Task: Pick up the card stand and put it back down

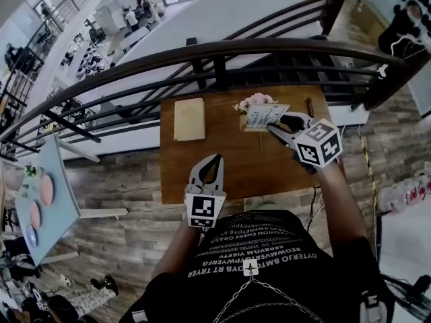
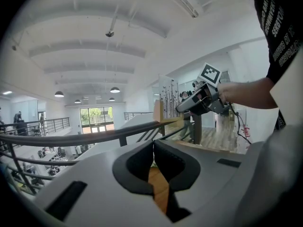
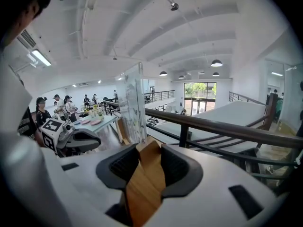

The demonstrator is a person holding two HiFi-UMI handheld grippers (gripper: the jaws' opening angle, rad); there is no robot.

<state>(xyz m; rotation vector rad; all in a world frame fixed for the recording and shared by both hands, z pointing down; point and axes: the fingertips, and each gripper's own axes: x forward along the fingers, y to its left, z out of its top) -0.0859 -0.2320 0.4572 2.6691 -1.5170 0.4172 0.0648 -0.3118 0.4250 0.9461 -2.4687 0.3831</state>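
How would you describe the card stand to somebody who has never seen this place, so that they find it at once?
Find the brown wooden table beside the dark railing. At its far right part, the right hand-held gripper grips the card stand by its wooden base. Unlike the flat beige pad lying to its left, it carries an upright clear panel.

Bright, even daylight indoors. Most comes from big windows (image 3: pixel 202 96) at far end, plus round ceiling lamps (image 2: pixel 115 90). Shadows soft. Strong fisheye bend & black vignette at edges of both gripper views. Clear card stand (image 3: pixel 135 103) looks washed out, maybe w/ slight glare. Head view darker, a bit grainy.
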